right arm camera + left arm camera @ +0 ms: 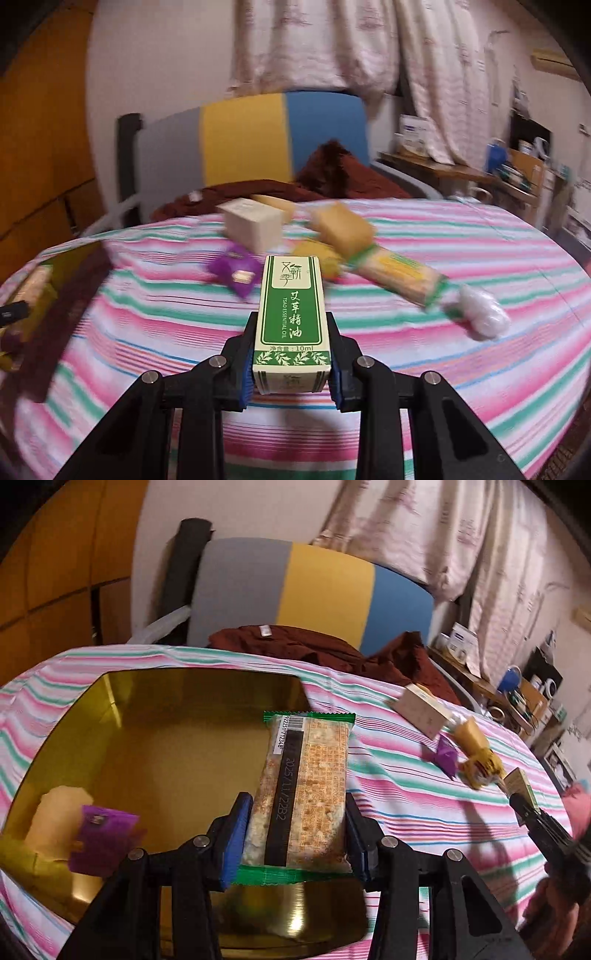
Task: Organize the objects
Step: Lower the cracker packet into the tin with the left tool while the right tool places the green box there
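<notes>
My left gripper is shut on a green-edged snack packet and holds it above a gold tin. In the tin lie a purple packet and a pale yellow item. My right gripper is shut on a green and cream essential oil box, held above the striped cloth. That box and gripper also show at the right of the left wrist view. On the cloth lie a cream box, a purple packet, yellow packets and a long snack packet.
A white wad lies at the long packet's end. A dark red garment lies at the table's far edge before a grey, yellow and blue chair. A cluttered desk stands at the far right.
</notes>
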Tool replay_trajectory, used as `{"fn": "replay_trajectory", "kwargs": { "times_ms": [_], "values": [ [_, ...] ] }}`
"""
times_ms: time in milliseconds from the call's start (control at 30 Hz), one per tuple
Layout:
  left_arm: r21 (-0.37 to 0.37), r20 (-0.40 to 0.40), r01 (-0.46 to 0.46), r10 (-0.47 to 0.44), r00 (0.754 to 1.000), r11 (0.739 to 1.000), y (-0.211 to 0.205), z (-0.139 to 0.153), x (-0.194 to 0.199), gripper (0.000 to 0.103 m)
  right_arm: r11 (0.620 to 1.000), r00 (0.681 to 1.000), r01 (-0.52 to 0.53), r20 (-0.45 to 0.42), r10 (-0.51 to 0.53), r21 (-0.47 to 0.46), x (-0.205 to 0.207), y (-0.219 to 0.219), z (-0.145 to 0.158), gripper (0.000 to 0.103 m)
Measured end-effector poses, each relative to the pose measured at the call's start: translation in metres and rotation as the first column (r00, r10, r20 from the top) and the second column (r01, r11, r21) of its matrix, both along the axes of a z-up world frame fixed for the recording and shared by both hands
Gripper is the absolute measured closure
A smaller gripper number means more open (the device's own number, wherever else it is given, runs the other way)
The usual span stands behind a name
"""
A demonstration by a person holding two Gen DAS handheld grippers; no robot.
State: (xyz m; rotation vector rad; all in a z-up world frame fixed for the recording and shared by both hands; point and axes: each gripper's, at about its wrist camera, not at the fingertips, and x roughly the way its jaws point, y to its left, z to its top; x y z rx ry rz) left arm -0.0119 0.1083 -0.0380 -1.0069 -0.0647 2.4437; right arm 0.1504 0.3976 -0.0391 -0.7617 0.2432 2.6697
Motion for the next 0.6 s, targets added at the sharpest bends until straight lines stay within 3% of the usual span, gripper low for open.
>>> {"fn": "replay_trajectory", "kwargs": {
  "times_ms": [167,367,600],
  "values": [
    [-0.003,0.035,-0.072,0.072,0.997,0.997,-0.03,-0.002,-0.02,0.055,0.979,0.979,-0.202,-0.019,0.202,-0.017,-0.022,-0.057,0.019,0.073],
    [-0.032,0.085,-0.155,0.158,0.984,0.987,-0.066,-0.003,-0.054,0.055,0.901,0.902,-0.431,-0.028,0.43,-0.045,-0.044,-0.127,0.035,0.073],
    [-0.049,0.163,-0.255,0.259,0.952,0.966,-0.106,-0.007,-0.091,0.055,0.826,0.831,-0.55,0.016,0.556,-0.125,-0.076,-0.182,0.033,0.073]
  ]
}}
